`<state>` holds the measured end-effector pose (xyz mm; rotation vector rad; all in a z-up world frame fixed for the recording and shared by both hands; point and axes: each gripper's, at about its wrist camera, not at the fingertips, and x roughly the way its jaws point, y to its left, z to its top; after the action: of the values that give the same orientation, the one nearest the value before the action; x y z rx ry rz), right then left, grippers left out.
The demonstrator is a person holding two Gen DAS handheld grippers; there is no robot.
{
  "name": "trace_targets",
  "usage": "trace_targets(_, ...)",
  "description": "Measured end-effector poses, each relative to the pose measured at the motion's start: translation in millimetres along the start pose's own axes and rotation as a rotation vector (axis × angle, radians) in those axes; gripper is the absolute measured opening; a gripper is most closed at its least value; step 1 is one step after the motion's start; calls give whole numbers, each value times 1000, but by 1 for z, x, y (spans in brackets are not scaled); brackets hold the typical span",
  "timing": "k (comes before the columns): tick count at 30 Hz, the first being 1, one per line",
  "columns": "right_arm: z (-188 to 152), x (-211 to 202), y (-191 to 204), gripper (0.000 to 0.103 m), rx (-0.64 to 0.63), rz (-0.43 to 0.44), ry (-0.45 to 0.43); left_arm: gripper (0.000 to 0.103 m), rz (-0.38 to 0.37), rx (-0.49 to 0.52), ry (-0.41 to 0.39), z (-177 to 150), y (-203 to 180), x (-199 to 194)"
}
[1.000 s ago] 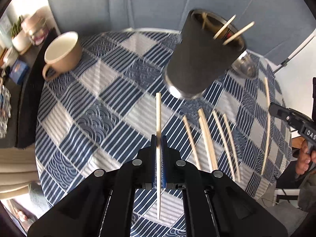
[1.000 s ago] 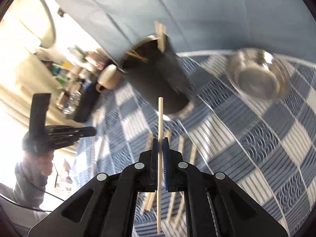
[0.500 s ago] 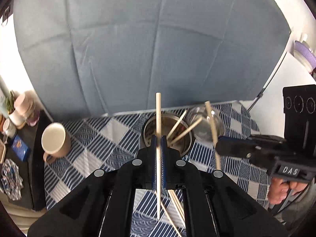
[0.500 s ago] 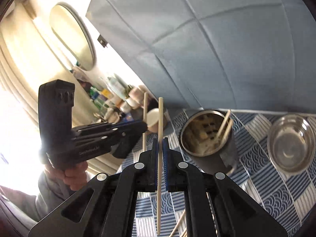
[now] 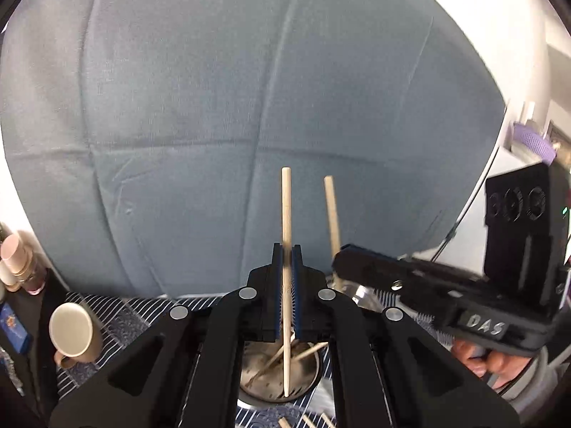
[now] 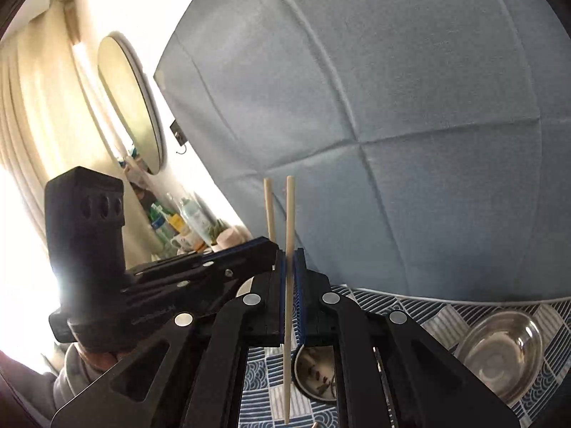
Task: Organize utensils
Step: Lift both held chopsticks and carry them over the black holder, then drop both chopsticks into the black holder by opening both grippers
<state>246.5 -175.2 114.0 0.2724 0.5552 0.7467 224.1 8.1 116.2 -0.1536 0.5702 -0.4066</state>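
My left gripper point(image 5: 286, 249) is shut on a pale wooden chopstick point(image 5: 286, 207) that stands upright, its lower end over the open mouth of the metal utensil cup point(image 5: 278, 374), which holds a few more chopsticks. My right gripper point(image 6: 290, 255) is shut on a second upright chopstick point(image 6: 289, 210); the cup point(image 6: 316, 378) shows below it between the fingers. Each gripper appears in the other's view: the right one point(image 5: 342, 260) at right with its chopstick point(image 5: 332, 207), the left one point(image 6: 271, 246) at left with its chopstick point(image 6: 268, 207). Loose chopsticks point(image 5: 307, 421) lie on the cloth.
A blue-and-white patterned tablecloth point(image 6: 439, 317) covers the table. A steel bowl point(image 6: 499, 353) sits right of the cup. A beige mug point(image 5: 73, 331) stands at the left. A grey-blue padded panel point(image 5: 249, 107) fills the background. Bottles and a mirror point(image 6: 132, 103) lie beyond.
Both grippers have risen from the table and tipped up toward level, each carrying its chopstick. They have come together above the utensil cup, which now sits low between the fingers.
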Motion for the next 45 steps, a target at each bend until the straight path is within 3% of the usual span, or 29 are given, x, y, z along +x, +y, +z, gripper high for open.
trace_targets(3, -1, 2, -12, 5, 72, 68, -53, 5, 6, 9, -44, -3, 2, 6)
trace_targets(12, -10, 10, -28, 5, 30, -17, -102, 5, 12, 7, -59, -23, 11, 23)
trace_targets(19, -50, 42, -34, 5, -55, -87, -17, 5, 82, 31, -85, -58, 14, 30)
trace_targets(24, -69, 49, -41, 5, -51, -103, 21, 5, 75, 28, -39, -80, 20, 39)
trace_targets(34, -71, 42, -44, 5, -68, -118, 24, 5, 88, -5, 1, -105, 29, 51)
trace_targets(44, -68, 35, -33, 9, -114, -174, 27, 6, 100, -36, -2, -106, 32, 36)
trace_targets(45, -67, 33, -33, 17, -112, -172, 26, 6, 90, -50, -1, -105, 34, 33)
